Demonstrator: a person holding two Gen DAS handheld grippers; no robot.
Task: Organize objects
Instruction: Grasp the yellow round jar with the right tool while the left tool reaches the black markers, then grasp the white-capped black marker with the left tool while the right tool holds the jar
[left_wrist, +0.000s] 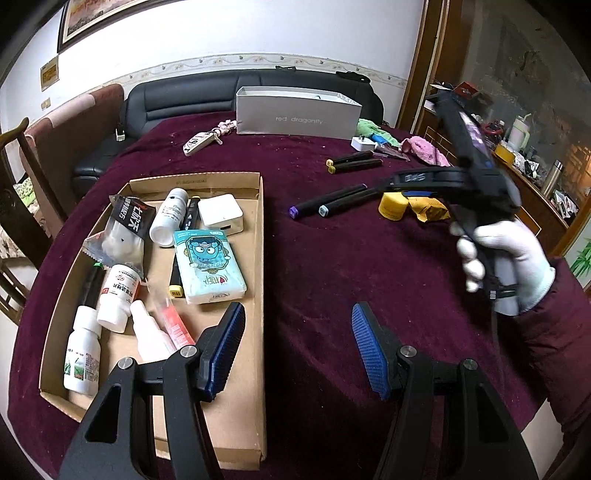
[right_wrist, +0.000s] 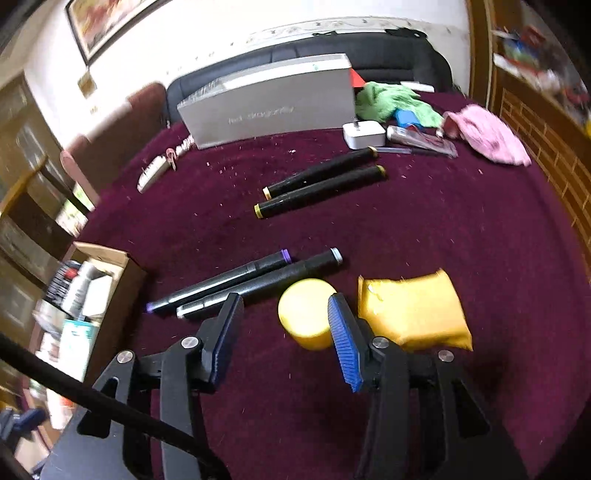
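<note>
A shallow cardboard tray on the maroon tablecloth holds white bottles, a tissue pack, a white box and markers. My left gripper is open and empty, above the tray's right edge. My right gripper is open and empty, low over the cloth just in front of a yellow jar and two black markers. A yellow packet lies right of the jar. Two more black markers lie farther back. The right gripper also shows in the left wrist view.
A grey shoebox stands at the table's far edge, with a key fob to its left. A white charger, green cloth and pink cloth lie at the back right. A black sofa is behind the table.
</note>
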